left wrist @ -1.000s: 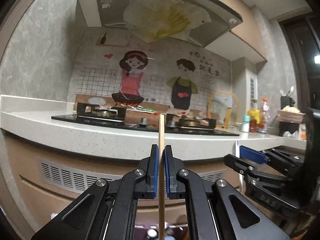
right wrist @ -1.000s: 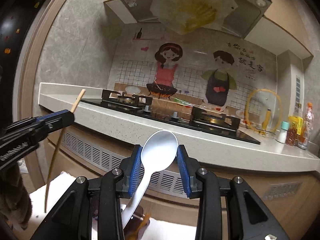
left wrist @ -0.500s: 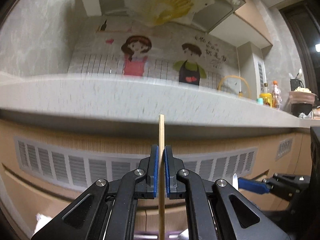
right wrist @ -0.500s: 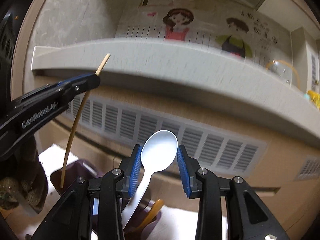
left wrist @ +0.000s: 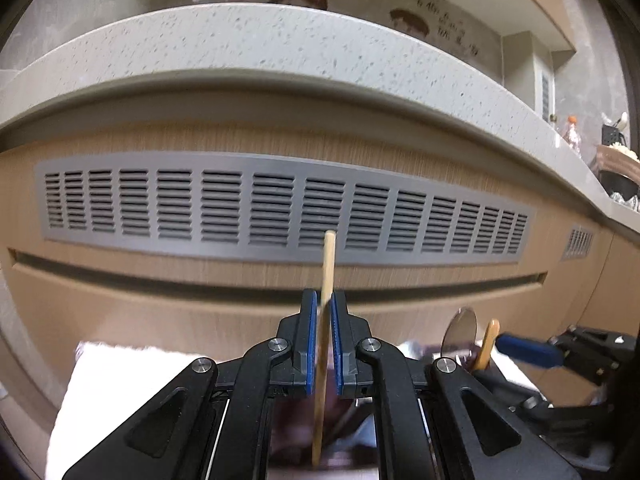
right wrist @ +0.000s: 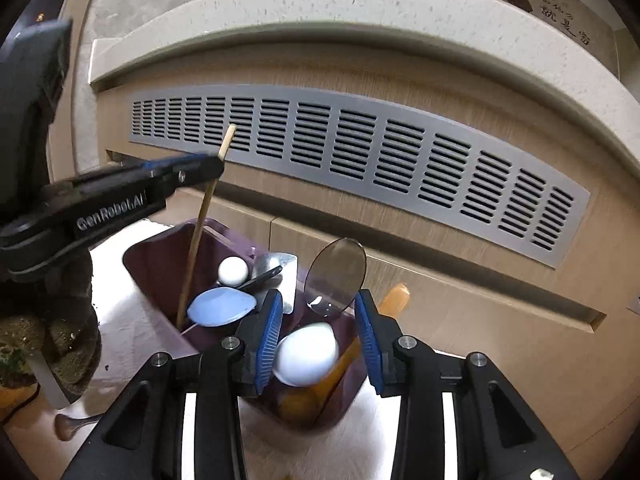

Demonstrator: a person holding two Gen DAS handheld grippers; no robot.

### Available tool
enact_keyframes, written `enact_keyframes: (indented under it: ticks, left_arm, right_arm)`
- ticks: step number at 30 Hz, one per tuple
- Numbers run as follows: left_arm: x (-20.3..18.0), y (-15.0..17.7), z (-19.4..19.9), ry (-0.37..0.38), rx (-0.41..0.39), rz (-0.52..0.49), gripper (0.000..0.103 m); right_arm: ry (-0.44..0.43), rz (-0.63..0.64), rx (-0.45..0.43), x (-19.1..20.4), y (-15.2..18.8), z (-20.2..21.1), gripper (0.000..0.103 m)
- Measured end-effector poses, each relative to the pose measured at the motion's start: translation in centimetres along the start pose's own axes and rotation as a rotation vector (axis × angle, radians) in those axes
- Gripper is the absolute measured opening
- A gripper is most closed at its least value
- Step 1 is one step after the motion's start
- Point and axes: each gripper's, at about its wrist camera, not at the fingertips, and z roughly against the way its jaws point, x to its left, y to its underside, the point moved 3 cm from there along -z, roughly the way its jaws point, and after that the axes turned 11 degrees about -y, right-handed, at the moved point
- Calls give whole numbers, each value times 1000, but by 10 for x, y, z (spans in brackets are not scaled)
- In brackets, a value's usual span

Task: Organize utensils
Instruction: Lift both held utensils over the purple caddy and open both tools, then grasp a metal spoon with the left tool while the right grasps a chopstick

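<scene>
My left gripper [left wrist: 324, 344] is shut on a thin wooden chopstick [left wrist: 326, 276] held upright; in the right wrist view the chopstick [right wrist: 200, 232] has its lower end inside a dark purple utensil holder [right wrist: 156, 268]. My right gripper [right wrist: 318, 332] is open above the holder. A white spoon [right wrist: 306, 354] lies loose between its blue pads, bowl up, inside the holder. The holder also contains a pale blue spoon [right wrist: 222, 307], a white ball-ended utensil [right wrist: 233, 271], a metal spoon [right wrist: 335, 276], a metal spatula [right wrist: 280, 266] and an orange-handled utensil [right wrist: 394, 298].
The holder stands on a white cloth [right wrist: 132, 320]. Behind it is a wooden cabinet front with a grey vent grille [right wrist: 360, 148] under a speckled countertop edge [right wrist: 360, 12]. A brown spoon-like object [right wrist: 70, 426] lies at the lower left.
Both grippers have dropped from counter height to the holder. The chopstick's lower end went into the holder. The right gripper opened and the white spoon slid down into the holder.
</scene>
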Motion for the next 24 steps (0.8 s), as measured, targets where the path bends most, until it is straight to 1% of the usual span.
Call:
enact_keyframes:
  ticks: [2,4,5,8,9,10,12,15,18,21,23,24]
  left_arm:
    - [4,1,7,-3,60,-3,10]
    - [6,3,15,8,138,-15,20]
    - [8,6,20,5,167,-25,22]
    - [11,18,41,-8,217,-69,26]
    - [13,24,49,-14,236,-84,31]
    - [14,30,56,-15,261,-97,40]
    - [12,47,67,8,332,-133,45]
    - [7,81,82,42,452,-212,45]
    - [6,115,98,83,562,-265,45]
    - [8,137,119,99,603,-280,45]
    - [14,149,131,96,616,-252,46]
    - [18,156,137,83,619,-231,46]
  right_arm:
    - [-10,-7,-1,1,0,12,35]
    - [-12,-12,9,2,3,27,36]
    - [-12,-14,16,1,5,32,37]
    - [-8,-16,59,4,15,48,39]
    - [-7,-13,78,6,21,51,39]
    - [-6,-8,99,7,29,53,40]
    - [-2,-5,137,11,42,58,41]
    - [-19,-22,198,16,66,62,41]
    - [-32,-46,245,18,86,66,41]
    - [-39,-64,281,19,101,71,41]
    - [-41,-84,298,18,111,76,41]
    - [-43,-95,305,17,114,76,41]
